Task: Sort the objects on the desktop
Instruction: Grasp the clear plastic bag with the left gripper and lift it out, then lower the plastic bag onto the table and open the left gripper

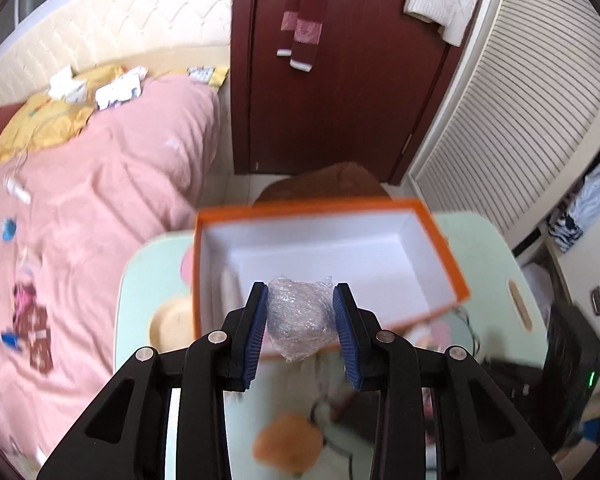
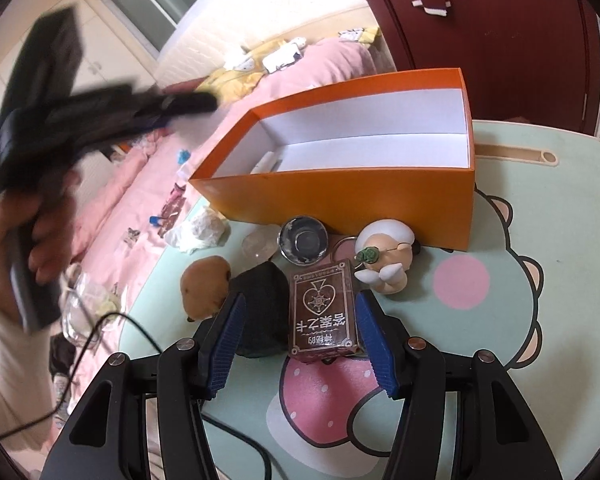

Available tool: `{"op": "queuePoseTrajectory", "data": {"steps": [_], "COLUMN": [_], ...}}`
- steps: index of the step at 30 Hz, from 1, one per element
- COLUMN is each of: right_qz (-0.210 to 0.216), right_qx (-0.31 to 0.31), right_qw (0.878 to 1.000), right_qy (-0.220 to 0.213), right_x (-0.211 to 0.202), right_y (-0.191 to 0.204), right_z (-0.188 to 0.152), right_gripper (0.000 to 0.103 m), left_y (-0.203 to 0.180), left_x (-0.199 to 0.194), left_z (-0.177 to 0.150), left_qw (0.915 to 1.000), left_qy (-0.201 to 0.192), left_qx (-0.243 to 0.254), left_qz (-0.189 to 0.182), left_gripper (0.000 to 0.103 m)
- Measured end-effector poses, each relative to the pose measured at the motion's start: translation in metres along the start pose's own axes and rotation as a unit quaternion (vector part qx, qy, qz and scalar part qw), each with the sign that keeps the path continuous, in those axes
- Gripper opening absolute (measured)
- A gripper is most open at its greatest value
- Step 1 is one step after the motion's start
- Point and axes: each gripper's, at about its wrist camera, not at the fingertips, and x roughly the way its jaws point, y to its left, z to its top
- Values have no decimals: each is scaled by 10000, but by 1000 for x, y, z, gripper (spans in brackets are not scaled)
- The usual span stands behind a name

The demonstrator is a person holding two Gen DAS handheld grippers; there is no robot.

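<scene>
Left gripper is clamping a plastic-wrapped ball above the orange box.
Only the right wrist view is showing the right gripper standing open around a brown card box, black pouch beside.

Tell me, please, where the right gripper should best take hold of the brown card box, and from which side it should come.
Grip the brown card box across its two long sides, coming from above at its near end. It lies flat, already between the right gripper's open pads, and the black lump crowds its left side.
</scene>
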Motion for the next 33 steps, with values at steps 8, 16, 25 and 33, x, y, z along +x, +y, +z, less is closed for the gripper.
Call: {"op": "queuePoseTrajectory", "data": {"steps": [8,16,25,33], "right_qz": [-27,-94,547,590], "right_qx": [171,143,601,-107], "right_qw": [9998,9998,9965,9977], "right_qy": [56,111,198,315], "right_x": [7,12,-1,-14], "right_y": [-5,-6,-16,26], "right_z": [0,-1,15,82], "right_gripper": [57,57,57,58], "left_y": [6,7,30,45], "left_x": [31,43,17,8], "left_z": [-65,-76,-90,-102], "left_qw": [9985,9967,9939,9869], "left_qy": [313,304,-750,-1242], "left_qx": [-376,-487,-804,-1020], "left_qz": [249,582,92,-110], "left_gripper": [35,57,78,78]}}
